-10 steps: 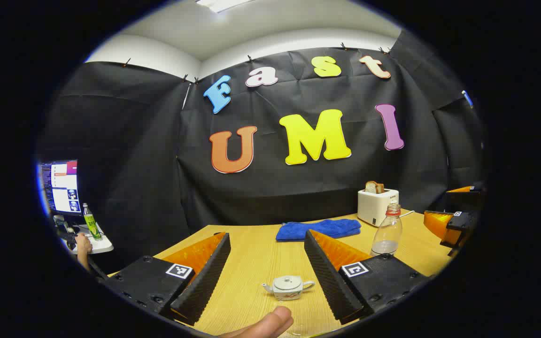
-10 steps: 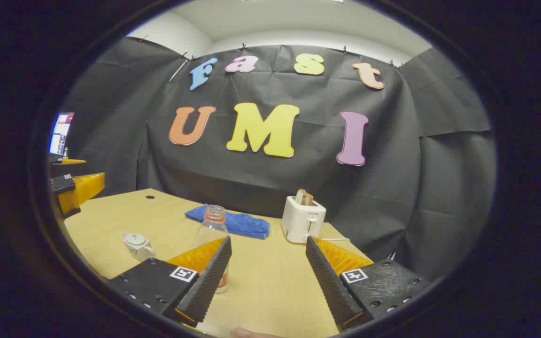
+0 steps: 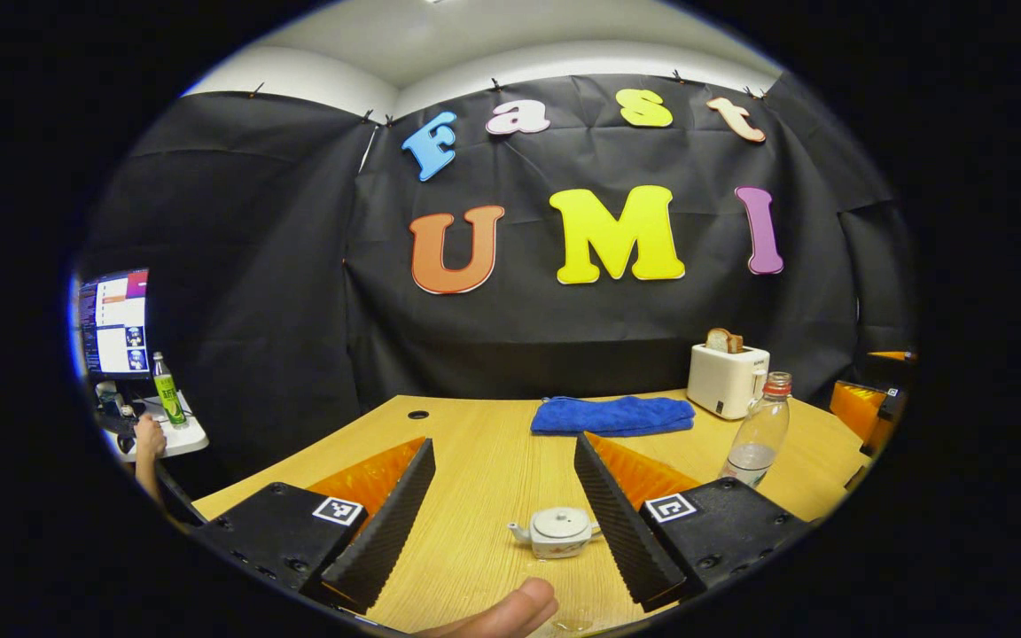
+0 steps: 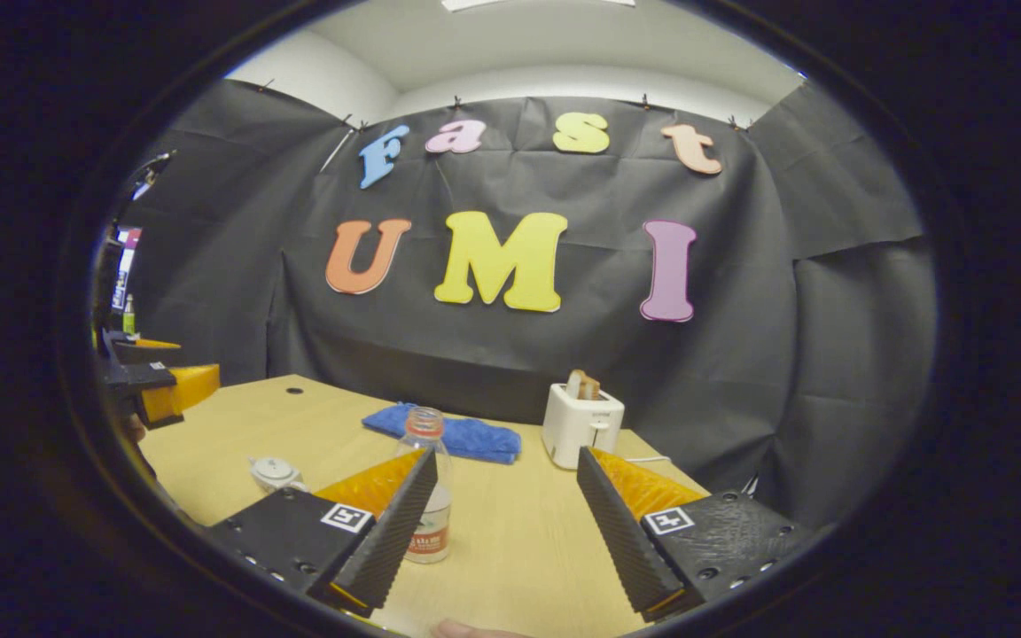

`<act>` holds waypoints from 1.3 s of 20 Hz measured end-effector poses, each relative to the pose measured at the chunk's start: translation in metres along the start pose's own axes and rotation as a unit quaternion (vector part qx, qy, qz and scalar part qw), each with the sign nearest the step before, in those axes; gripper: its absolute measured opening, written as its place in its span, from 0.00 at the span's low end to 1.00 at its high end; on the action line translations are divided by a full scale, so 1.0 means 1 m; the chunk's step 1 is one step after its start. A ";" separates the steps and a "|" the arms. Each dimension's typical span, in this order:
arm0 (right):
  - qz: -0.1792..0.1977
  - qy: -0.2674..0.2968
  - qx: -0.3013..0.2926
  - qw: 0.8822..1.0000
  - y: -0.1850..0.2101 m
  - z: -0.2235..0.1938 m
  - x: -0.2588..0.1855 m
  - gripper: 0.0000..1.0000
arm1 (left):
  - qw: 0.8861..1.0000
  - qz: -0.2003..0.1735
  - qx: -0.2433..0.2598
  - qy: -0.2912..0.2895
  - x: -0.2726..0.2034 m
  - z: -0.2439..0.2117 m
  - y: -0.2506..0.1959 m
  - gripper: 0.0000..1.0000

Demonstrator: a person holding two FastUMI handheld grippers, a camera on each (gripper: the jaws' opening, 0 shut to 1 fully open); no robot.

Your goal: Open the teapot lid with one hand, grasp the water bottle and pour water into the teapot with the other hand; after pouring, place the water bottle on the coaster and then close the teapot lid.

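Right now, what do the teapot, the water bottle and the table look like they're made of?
Teapot: probably glazed ceramic, white and smooth with a faint sheen. Water bottle: clear thin plastic, see-through, with water low inside. Table: light wood or wood-look laminate, with visible straight grain and a matte finish.
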State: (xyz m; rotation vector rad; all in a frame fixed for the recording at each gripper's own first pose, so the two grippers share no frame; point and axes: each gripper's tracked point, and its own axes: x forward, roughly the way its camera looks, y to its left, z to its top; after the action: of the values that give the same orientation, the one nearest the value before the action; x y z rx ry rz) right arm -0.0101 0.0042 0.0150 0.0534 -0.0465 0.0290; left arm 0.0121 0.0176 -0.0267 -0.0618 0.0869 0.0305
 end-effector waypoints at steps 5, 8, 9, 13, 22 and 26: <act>-0.008 -0.002 0.001 1.000 -0.005 0.002 0.001 0.95 | 1.000 -0.012 0.008 0.006 0.009 -0.006 -0.006 0.99; -0.007 -0.002 -0.001 1.000 -0.004 0.000 0.002 0.98 | 1.000 -0.024 0.006 -0.001 0.025 -0.014 -0.016 0.99; -0.007 -0.003 -0.001 1.000 -0.004 0.001 0.002 0.95 | 0.999 -0.038 0.005 0.003 0.039 -0.025 -0.025 0.99; -0.014 -0.007 -0.001 1.000 -0.008 0.002 0.004 0.95 | 0.998 -0.041 0.001 0.053 0.067 -0.077 -0.031 1.00; -0.019 -0.003 -0.001 1.000 -0.009 -0.002 0.006 0.98 | 0.994 -0.071 -0.007 0.085 0.079 -0.106 -0.046 0.91; -0.017 0.003 -0.002 1.000 -0.007 -0.005 0.007 0.95 | 0.992 -0.086 0.000 0.091 0.080 -0.115 -0.055 0.68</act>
State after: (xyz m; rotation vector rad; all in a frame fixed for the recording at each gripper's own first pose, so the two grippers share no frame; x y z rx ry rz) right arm -0.0031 -0.0027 0.0096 0.0501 -0.0397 -0.0058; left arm 0.0836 -0.0424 -0.1448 -0.0723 0.2640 -0.1484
